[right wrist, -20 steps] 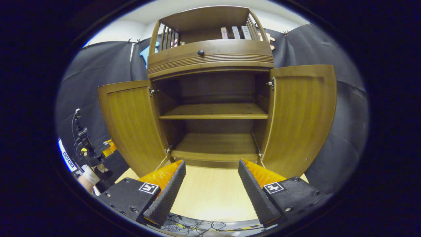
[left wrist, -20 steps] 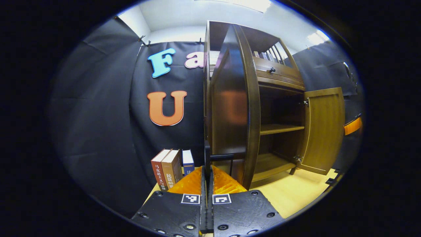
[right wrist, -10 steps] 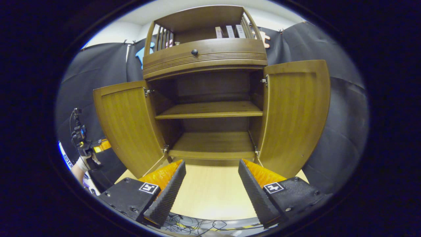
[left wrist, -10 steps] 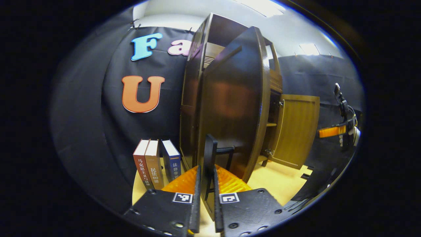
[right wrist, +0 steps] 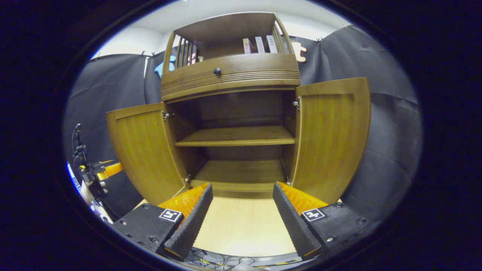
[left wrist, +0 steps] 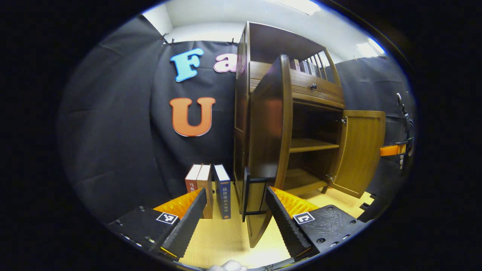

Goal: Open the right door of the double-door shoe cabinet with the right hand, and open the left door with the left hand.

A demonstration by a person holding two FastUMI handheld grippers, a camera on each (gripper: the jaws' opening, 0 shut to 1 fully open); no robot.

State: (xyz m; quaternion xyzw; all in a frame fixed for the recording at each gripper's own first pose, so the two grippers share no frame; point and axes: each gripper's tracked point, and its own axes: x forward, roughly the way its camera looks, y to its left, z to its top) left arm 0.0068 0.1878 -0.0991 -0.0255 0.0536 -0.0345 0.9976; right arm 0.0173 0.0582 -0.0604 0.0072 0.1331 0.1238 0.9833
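Wooden shoe cabinet (right wrist: 233,113): left door (right wrist: 145,150) and right door (right wrist: 331,135) both swung wide, two inner shelves (right wrist: 235,136) bare. Left gripper (left wrist: 235,210) jaws apart, flanking the door handle (left wrist: 246,195); right gripper (right wrist: 243,210) jaws apart, holding nothing.

Shoe cabinet (right wrist: 241,139) brown wood, glossy doors (grain visible); table (right wrist: 243,229) pale smooth wood.
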